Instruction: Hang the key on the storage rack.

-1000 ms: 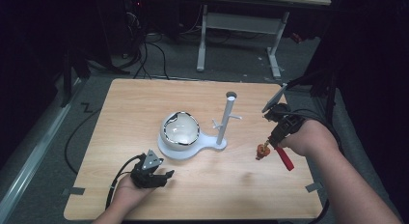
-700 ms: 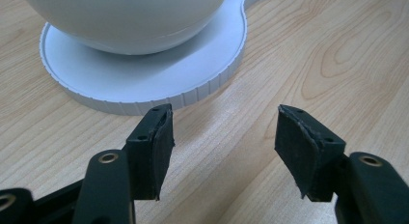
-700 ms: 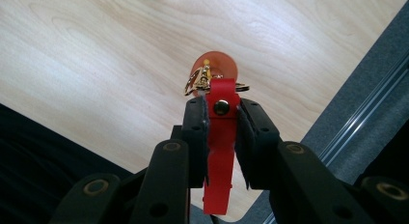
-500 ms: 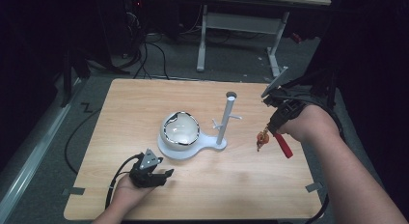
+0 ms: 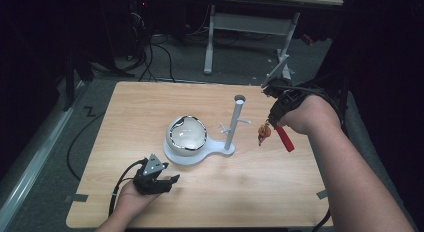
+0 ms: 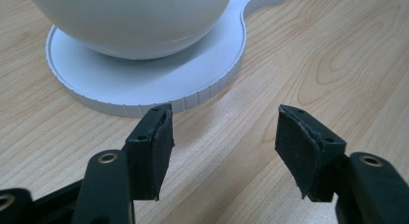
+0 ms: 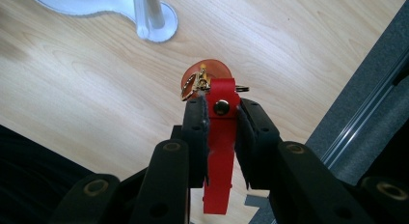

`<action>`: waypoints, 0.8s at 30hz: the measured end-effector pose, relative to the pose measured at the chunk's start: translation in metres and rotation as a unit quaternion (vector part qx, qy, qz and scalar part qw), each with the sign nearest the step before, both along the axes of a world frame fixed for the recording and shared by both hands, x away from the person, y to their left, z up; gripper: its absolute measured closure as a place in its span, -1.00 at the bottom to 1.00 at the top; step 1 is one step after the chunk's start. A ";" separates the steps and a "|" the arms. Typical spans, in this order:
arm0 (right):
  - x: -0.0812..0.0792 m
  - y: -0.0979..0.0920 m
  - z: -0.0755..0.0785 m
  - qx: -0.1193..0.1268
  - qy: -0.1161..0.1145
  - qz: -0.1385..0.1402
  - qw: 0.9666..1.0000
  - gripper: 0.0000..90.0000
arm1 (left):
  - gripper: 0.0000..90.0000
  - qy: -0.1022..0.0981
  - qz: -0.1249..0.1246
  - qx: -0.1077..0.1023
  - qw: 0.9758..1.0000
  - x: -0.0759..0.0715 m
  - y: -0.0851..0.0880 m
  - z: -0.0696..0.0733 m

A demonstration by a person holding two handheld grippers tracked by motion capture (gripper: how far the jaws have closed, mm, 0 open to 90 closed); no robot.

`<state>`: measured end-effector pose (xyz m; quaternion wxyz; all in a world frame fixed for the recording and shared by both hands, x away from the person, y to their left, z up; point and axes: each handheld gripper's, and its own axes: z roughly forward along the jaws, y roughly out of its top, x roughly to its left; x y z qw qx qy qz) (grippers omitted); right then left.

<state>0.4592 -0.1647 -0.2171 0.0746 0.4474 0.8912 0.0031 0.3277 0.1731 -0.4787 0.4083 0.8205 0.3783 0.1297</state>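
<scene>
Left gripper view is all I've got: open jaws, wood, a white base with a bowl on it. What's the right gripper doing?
Observer: The right gripper is shut on a red strap, gripped near its snap.
Operator: Anything hanging off the strap?
Observer: Yes, gold hardware and a small orange charm dangle from its end, above the table.
Operator: Does that white base carry anything besides the bowl?
Observer: An upright post with short side pegs stands on the base's small lobe, right of the bowl.
</scene>
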 end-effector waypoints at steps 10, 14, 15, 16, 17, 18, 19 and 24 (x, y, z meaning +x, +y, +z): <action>0.009 0.017 0.004 -0.001 0.001 0.006 1.000 0.66 | -0.13 -0.001 0.000 -0.006 1.000 -0.001 0.002 0.001; 0.012 0.018 0.008 -0.001 0.002 0.003 1.000 0.67 | -0.13 -0.001 0.000 -0.006 1.000 0.000 0.002 0.002; 0.013 0.018 0.009 0.000 0.002 0.003 1.000 0.67 | -0.13 -0.001 0.001 -0.007 1.000 0.000 0.002 0.001; 0.013 0.018 0.009 0.001 0.003 0.003 1.000 0.67 | -0.13 -0.001 0.002 -0.007 1.000 0.000 0.002 0.002; 0.013 0.018 0.009 0.001 0.003 0.003 1.000 0.67 | -0.13 -0.001 0.002 -0.007 1.000 0.000 0.002 0.002; 0.014 0.019 0.010 0.001 0.003 -0.001 1.000 0.67 | -0.13 -0.002 0.002 -0.008 1.000 0.000 0.002 0.002; 0.016 0.018 0.012 0.010 0.002 0.001 1.000 0.67 | -0.13 -0.002 0.002 -0.009 1.000 0.000 0.002 0.002; 0.019 0.017 0.012 0.018 0.005 0.001 1.000 0.67 | -0.13 -0.001 0.006 -0.012 1.000 0.000 0.004 0.002</action>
